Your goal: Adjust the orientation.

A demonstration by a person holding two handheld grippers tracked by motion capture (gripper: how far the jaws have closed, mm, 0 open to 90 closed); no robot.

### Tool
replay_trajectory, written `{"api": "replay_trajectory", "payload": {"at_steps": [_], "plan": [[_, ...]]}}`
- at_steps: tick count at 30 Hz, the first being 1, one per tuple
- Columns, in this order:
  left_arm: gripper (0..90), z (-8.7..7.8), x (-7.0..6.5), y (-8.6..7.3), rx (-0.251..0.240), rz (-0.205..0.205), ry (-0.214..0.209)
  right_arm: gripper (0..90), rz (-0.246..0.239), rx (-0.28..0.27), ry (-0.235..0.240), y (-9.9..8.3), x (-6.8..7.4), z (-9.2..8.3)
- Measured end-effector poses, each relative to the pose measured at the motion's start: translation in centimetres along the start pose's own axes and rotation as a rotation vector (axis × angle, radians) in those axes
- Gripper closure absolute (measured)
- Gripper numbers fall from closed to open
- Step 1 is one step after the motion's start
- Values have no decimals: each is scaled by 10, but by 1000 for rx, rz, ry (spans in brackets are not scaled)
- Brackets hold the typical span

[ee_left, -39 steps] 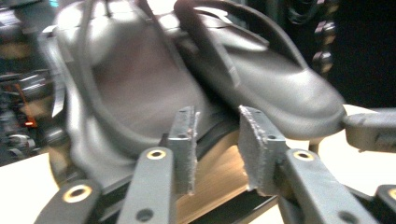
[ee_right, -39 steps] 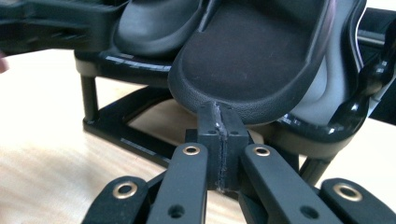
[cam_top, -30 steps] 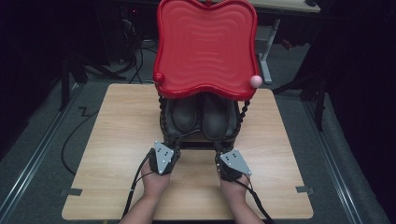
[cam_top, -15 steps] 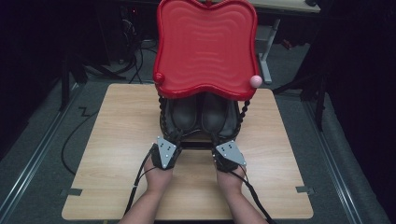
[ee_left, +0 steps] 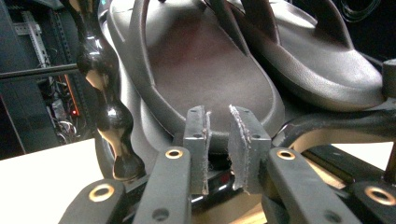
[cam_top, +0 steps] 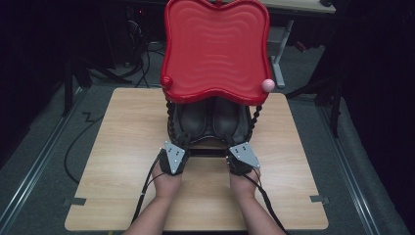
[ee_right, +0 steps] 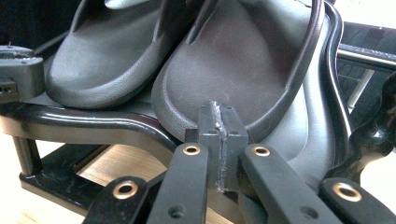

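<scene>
Both grippers sit at the heels of the pair of dark sandals point(cam_top: 210, 120) on the black rack point(cam_top: 210, 147) at the centre of the high view. This looks like the approach before a pull. The left gripper point(ee_left: 217, 149) has just been narrowing its jaws, nothing between them, while the right gripper point(ee_right: 218, 144) is closed and empty. Next, each needs a heel edge between its jaws; the red tray point(cam_top: 215, 49) overhangs above and the beaded posts point(ee_left: 105, 102) flank the sides, so the open room is the bare surface point(cam_top: 117, 147) toward the bottom of the frame.

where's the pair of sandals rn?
In the high view the sandals lie side by side, centre of the table, on the lower shelf of the black rack, under the red tray, just beyond both grippers.
</scene>
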State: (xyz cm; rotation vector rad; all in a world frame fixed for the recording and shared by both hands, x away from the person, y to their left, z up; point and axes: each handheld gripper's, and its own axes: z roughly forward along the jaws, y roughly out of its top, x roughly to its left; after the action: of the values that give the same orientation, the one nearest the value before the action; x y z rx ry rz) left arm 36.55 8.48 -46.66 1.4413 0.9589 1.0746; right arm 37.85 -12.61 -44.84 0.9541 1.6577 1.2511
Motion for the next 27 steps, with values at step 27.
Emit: {"api": "replay_trajectory", "payload": {"at_steps": [27], "plan": [[749,7,-5,4,3,-45,-41,877,16,18,15,1,-3,4]]}}
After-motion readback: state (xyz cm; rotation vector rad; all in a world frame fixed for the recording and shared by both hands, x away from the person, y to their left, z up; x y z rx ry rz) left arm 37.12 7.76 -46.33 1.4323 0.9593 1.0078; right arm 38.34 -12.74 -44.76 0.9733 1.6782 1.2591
